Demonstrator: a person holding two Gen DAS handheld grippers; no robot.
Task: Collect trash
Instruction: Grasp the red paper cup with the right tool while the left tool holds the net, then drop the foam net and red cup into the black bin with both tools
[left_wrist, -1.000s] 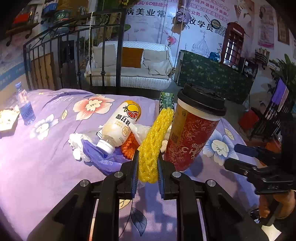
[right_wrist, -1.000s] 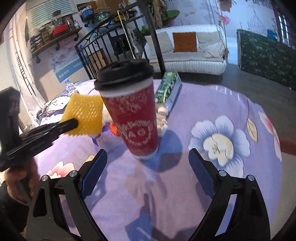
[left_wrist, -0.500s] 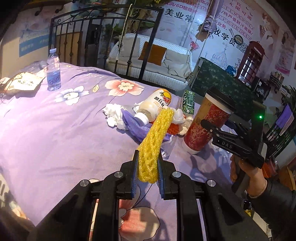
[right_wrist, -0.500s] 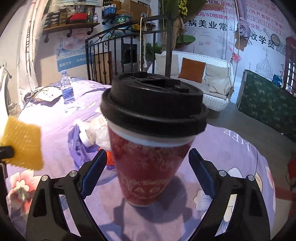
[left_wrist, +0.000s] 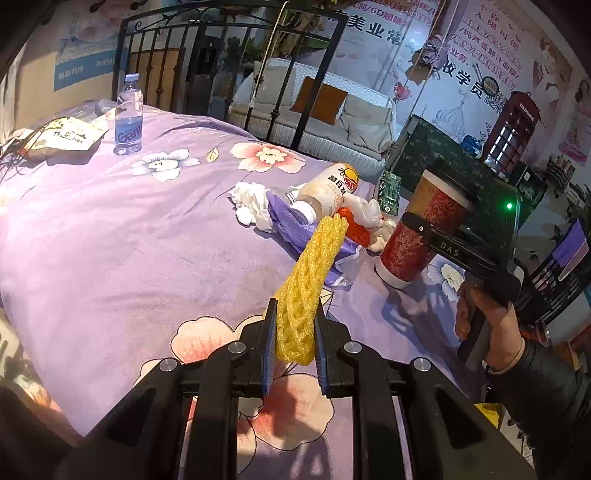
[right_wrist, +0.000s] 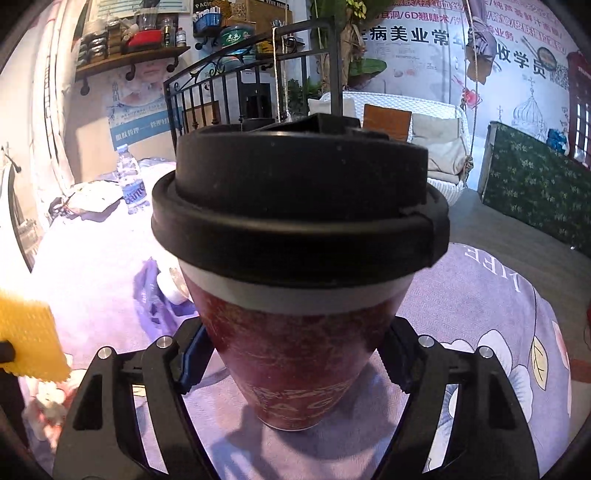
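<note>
My left gripper (left_wrist: 294, 334) is shut on a yellow foam net sleeve (left_wrist: 308, 280) and holds it above the purple floral blanket (left_wrist: 110, 236). The sleeve also shows at the left edge of the right wrist view (right_wrist: 27, 339). My right gripper (right_wrist: 295, 354) is closed around a red paper cup with a black lid (right_wrist: 295, 302); its pads touch both sides of the cup. The cup (left_wrist: 421, 236) stands on the blanket, with the right gripper (left_wrist: 443, 247) around it. A trash pile lies beside it: a juice bottle (left_wrist: 327, 192), white tissue (left_wrist: 249, 201), a purple bag (left_wrist: 295, 225).
A water bottle (left_wrist: 128, 118) and a snack packet (left_wrist: 66, 136) lie at the blanket's far left. A green carton (left_wrist: 389, 192) lies behind the pile. A black iron railing (left_wrist: 229, 74) stands behind the bed. The bed's edge runs along the lower left.
My right gripper has moved in around the red cup and closed its fingers onto it. My left gripper has pulled back from the pile, still holding the yellow sleeve.
</note>
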